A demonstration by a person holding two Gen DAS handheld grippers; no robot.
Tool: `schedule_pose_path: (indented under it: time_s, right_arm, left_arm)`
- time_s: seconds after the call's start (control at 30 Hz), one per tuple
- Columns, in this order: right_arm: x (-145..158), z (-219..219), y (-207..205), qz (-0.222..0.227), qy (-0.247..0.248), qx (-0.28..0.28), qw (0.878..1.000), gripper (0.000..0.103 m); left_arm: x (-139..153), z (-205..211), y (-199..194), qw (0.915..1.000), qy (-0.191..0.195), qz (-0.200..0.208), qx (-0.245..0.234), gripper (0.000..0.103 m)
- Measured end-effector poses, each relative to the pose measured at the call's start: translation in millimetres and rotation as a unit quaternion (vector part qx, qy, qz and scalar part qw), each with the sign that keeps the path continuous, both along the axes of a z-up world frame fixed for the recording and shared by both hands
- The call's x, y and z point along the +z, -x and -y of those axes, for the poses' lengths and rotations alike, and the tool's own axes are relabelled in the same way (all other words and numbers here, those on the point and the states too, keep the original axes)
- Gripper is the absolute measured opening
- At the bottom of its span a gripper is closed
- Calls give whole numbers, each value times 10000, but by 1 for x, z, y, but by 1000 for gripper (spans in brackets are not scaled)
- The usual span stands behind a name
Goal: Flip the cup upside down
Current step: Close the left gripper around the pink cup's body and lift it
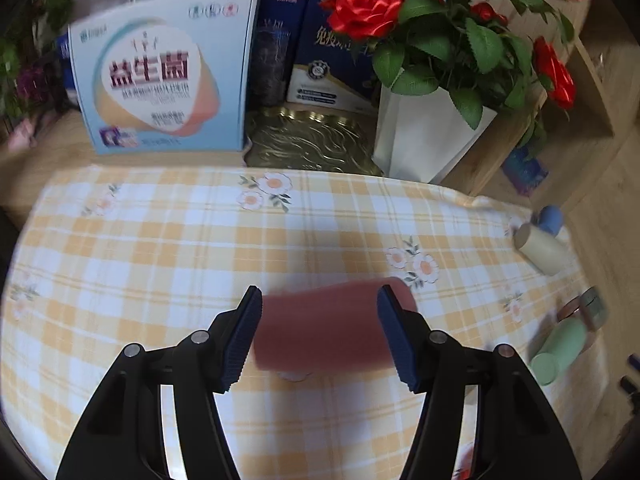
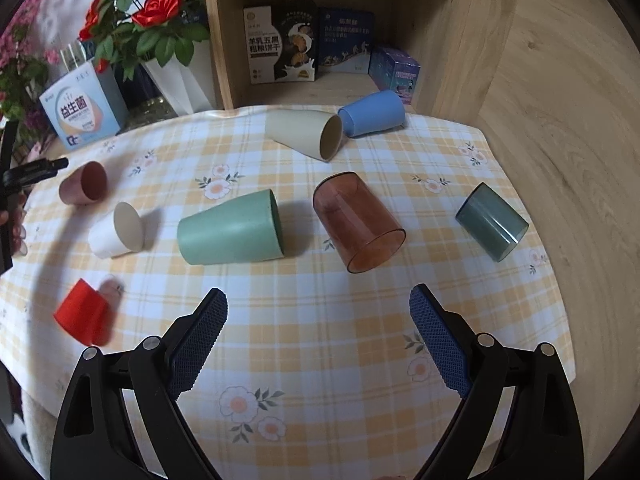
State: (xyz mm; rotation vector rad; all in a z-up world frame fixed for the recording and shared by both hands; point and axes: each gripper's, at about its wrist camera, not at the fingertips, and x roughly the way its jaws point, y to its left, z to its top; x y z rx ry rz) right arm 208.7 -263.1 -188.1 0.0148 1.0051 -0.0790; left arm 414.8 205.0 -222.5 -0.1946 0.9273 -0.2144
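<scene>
In the left wrist view a blurred pink cup [image 1: 324, 326] lies on its side between the pads of my left gripper [image 1: 318, 330], which stands wide open around it; I cannot tell if the pads touch it. The same pink cup [image 2: 84, 184] shows at far left in the right wrist view, with the left gripper's black tip beside it. My right gripper [image 2: 318, 334] is open and empty above the checked cloth [image 2: 320, 360]. Ahead of it lie a green cup [image 2: 230, 230], a clear brown cup [image 2: 356, 226] and a grey-green cup [image 2: 492, 228].
More cups lie on the cloth: white [image 2: 116, 232], red [image 2: 84, 314], beige [image 2: 306, 134], blue [image 2: 372, 114]. Behind stand a light blue box [image 1: 160, 80], a gold tray [image 1: 312, 144], a white vase of red roses [image 1: 424, 136] and a wooden shelf [image 2: 320, 80] holding boxes.
</scene>
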Motion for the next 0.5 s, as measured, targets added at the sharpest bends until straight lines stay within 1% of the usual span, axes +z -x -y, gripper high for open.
schedule_pose_path:
  time_s: [0.03,0.17,0.23,0.33,0.37,0.4,0.43,0.47,0.5]
  right_arm:
    - [0,-1,-1,-9,5,9,10000,90]
    - [-3,-4,-4,-81,-34,52,9999,90]
    - [-5,-7,-3,-101,-81,88,9999,90]
    - [-5,-9,-1,-103,-121,150,9998,90]
    - [-5,-9,-1,-112,-117,152,9998,90]
    - [-6,-9,-1,-126,-120,142,9997,90]
    - [-6,-8,-1,-136,-125,124,9998,90]
    - [-7,-6,-1,-142,-130,101,9998,90]
    - [-8,-5,-2,-151,-133,72,9998,90]
  left_arm:
    - [-2,-3,-2,9999,119,-18,17,58]
    - [-8,-6,-7,9999,60,-60,68,58]
    - [-10,-5,-7,9999,-96,-99,14,58]
    - [-5,-3,-2,9995,-284,14,-170,59]
    - [-3,-2,1,9988,-409,73,-273,60]
    - [0,2,4,9966,-680,139,-451,64]
    - [1,5,6,9941,-882,191,-599,67]
    - [1,10,9,9907,-1096,243,-774,71]
    - [1,17,13,9838,-1425,299,-1050,73]
